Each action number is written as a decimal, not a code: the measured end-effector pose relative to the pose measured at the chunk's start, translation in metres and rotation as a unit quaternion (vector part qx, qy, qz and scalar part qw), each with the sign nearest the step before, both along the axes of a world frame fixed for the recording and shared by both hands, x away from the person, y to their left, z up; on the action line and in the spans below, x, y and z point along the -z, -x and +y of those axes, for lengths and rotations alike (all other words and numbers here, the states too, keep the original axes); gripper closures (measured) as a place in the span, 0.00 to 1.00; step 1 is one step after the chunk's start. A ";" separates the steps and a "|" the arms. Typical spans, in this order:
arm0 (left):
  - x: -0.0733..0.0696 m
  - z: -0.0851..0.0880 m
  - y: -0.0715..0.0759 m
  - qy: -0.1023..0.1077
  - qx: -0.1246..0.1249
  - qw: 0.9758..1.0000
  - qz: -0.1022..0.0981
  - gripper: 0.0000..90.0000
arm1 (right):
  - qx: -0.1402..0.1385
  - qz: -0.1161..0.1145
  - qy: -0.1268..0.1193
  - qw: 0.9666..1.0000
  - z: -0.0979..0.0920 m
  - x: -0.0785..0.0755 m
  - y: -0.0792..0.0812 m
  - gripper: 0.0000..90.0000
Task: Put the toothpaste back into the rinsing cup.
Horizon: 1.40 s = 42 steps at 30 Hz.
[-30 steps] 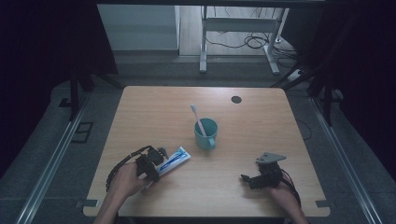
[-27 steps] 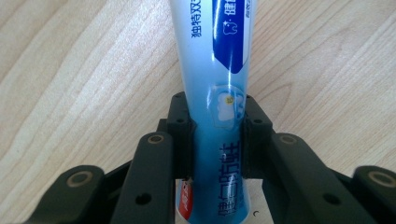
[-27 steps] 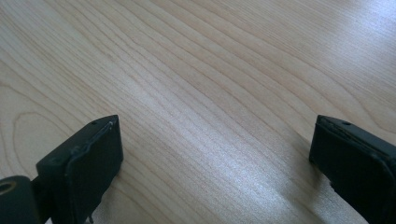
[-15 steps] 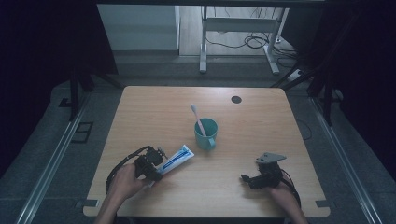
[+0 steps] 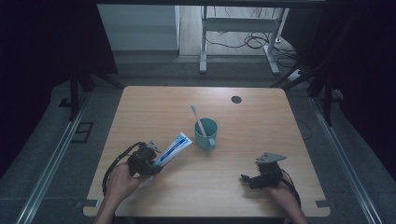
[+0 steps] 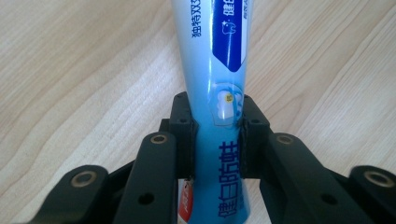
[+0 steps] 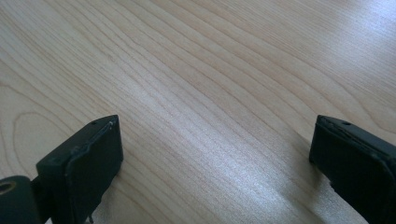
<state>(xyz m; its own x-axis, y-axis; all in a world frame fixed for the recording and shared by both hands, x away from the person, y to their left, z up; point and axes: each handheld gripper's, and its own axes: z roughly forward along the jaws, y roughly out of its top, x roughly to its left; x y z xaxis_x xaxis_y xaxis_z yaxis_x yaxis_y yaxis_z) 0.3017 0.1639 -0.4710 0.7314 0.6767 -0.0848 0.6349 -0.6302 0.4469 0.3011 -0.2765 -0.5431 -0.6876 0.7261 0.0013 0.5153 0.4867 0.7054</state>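
Firmly clamped, the left gripper (image 6: 215,140) has both black jaws pressed against the sides of a toothpaste tube (image 6: 218,70), near its capped end; a sliver of red shows low beside the left jaw. In the high view the left gripper (image 5: 148,157) sits at the table's near-left part, held by the person's left hand (image 5: 120,178), and the toothpaste tube (image 5: 173,146) runs with its long axis slanting away and to the right, its flat crimped end pointing toward a teal cup (image 5: 206,134). Whether the tube lies on the wood or is lifted off it I cannot tell.

One cup stands near the middle of the wooden table (image 5: 154,105), with one toothbrush (image 5: 198,117) in it, leaning up and to the left, its head clear of the rim. A single dark round spot (image 5: 236,99) marks the far side of the tabletop.

At the near-right the right gripper (image 5: 248,179) rests low over the wood, well apart from the cup. Its own view shows the right gripper (image 7: 212,154) with jaws spread wide and bare wood grain between them. The printing on the tube is cut off by the top edge of the left gripper view.
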 end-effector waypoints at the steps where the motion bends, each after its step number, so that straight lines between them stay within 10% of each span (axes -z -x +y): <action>1: -0.001 0.001 0.000 0.005 0.000 1.000 -0.005 0.81 | 0.000 0.000 0.000 1.000 0.000 0.000 0.000 0.03; 16: -0.014 0.003 0.000 0.084 -0.019 0.995 -0.054 0.81 | -0.001 -0.001 0.000 1.000 0.000 0.000 0.000 0.03; 42: -0.037 -0.037 -0.023 0.142 -0.020 0.982 -0.120 0.80 | -0.001 -0.001 0.001 1.000 0.000 0.000 0.000 0.03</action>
